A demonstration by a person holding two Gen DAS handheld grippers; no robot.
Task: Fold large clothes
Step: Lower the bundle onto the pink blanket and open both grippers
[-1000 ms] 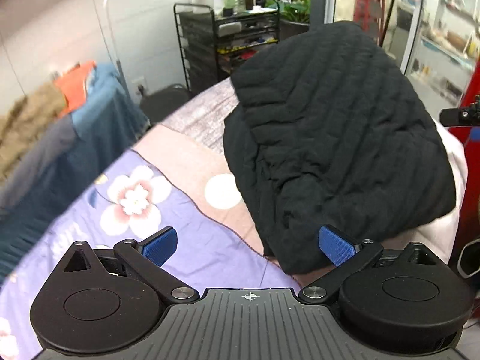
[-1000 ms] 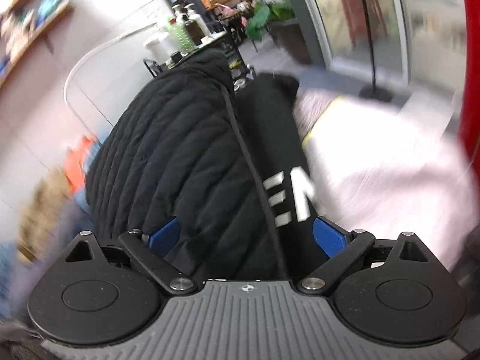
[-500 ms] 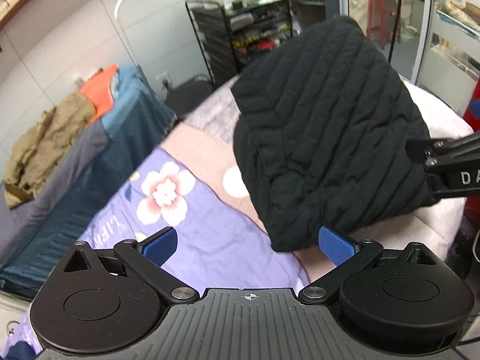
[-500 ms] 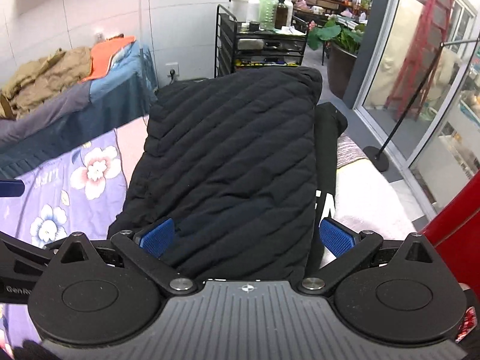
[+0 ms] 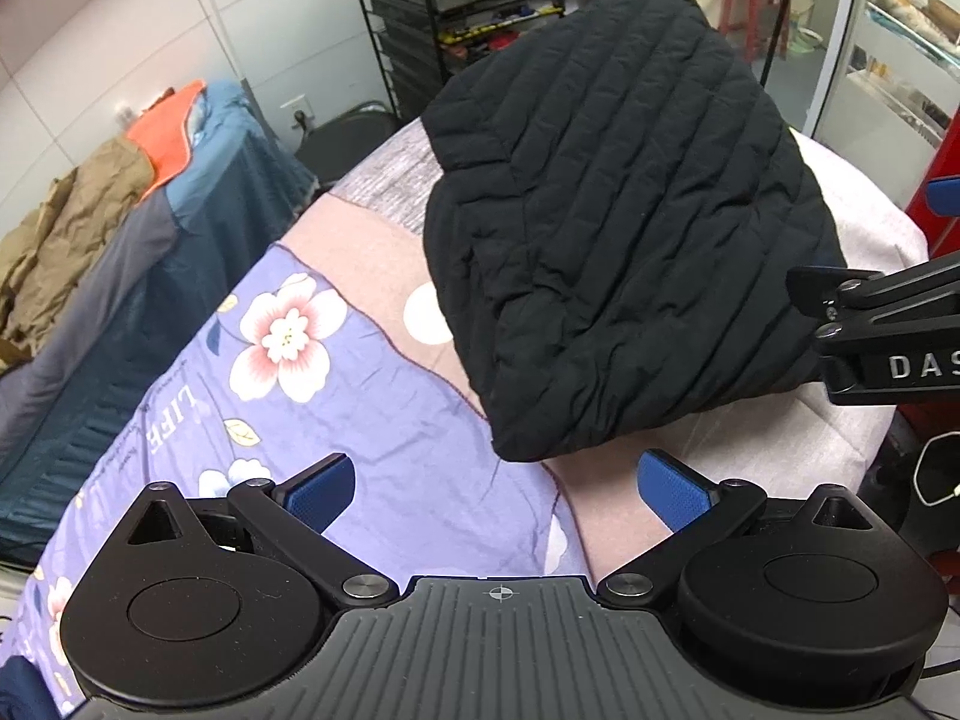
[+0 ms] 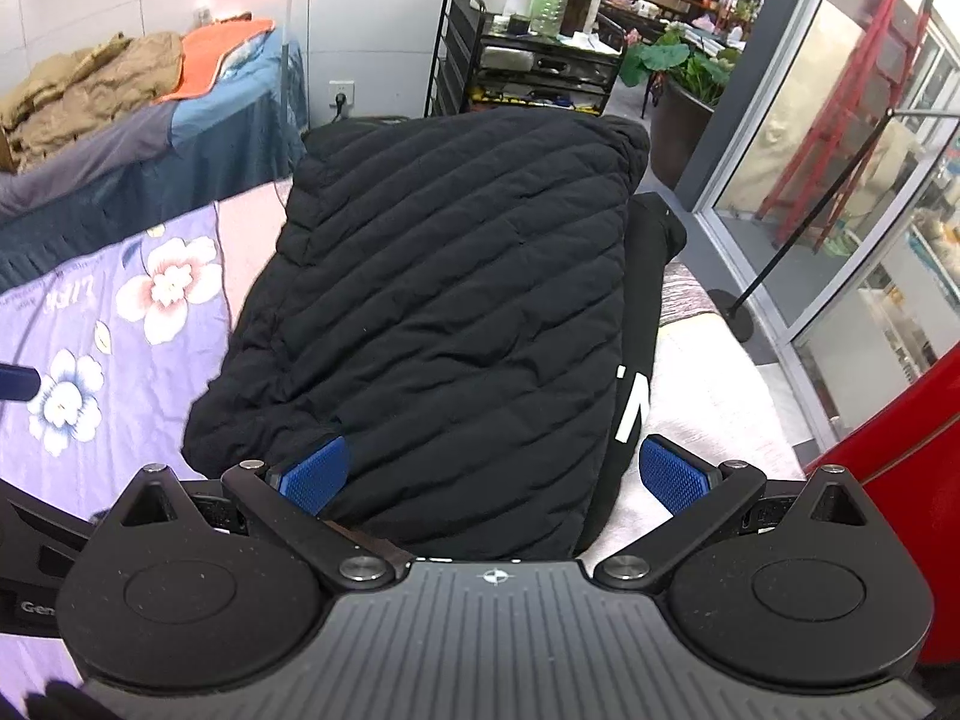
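Jacket (image 6: pixel 456 312) lies folded on the bed (image 5: pixel 336 396), long axis running away from the right gripper (image 6: pixel 492 471); left gripper (image 5: pixel 495 489) sits farther off; both jaws spread, empty.

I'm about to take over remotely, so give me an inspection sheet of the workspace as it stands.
Surface: bed with floral purple sheet and a pale blanket.
Job's things: black quilted jacket folded into a compact stack, a black garment with white lettering beneath it.
Clutter: tan clothes and orange cloth on the neighbouring bed.
Grippers: left gripper open, empty; right gripper open over the jacket's near edge.
Cables: nothing seen on the bed.
Surroundings: black shelf rack with bottles, potted plant, glass doors, red ladder.
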